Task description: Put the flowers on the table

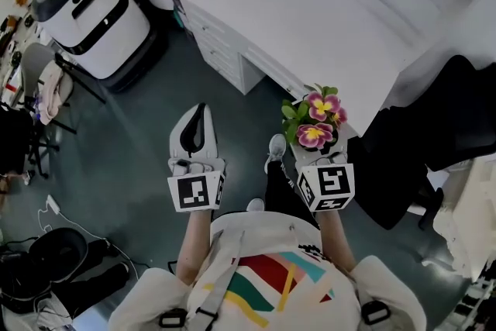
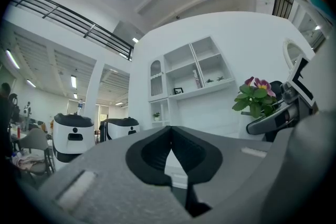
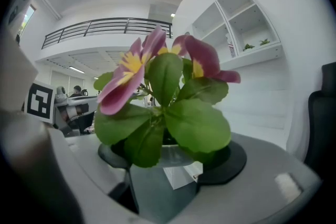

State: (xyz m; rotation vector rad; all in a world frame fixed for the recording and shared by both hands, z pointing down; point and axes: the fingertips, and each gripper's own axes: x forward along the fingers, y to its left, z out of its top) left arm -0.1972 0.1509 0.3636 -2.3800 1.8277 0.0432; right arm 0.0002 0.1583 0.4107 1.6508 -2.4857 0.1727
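Observation:
A small pot of pink-and-yellow flowers (image 1: 318,120) with green leaves sits between the jaws of my right gripper (image 1: 314,137), which is shut on it. In the right gripper view the flowers (image 3: 168,92) fill the middle, and the pale pot (image 3: 169,153) is clamped between the dark pads of the right gripper (image 3: 173,157). The pot hangs over the floor, just short of the near edge of the white table (image 1: 310,19). My left gripper (image 1: 198,118) is beside it to the left, its jaws together on nothing. The left gripper view shows that gripper (image 2: 170,136) and the flowers (image 2: 255,94) at right.
White drawers (image 1: 221,50) stand under the table's left end. Two white-and-black machines (image 1: 89,12) stand at the back left. A black chair (image 1: 434,136) is to the right of the pot. A white shelf unit (image 2: 194,73) rises behind the table. Cables and bags (image 1: 54,256) lie on the floor at left.

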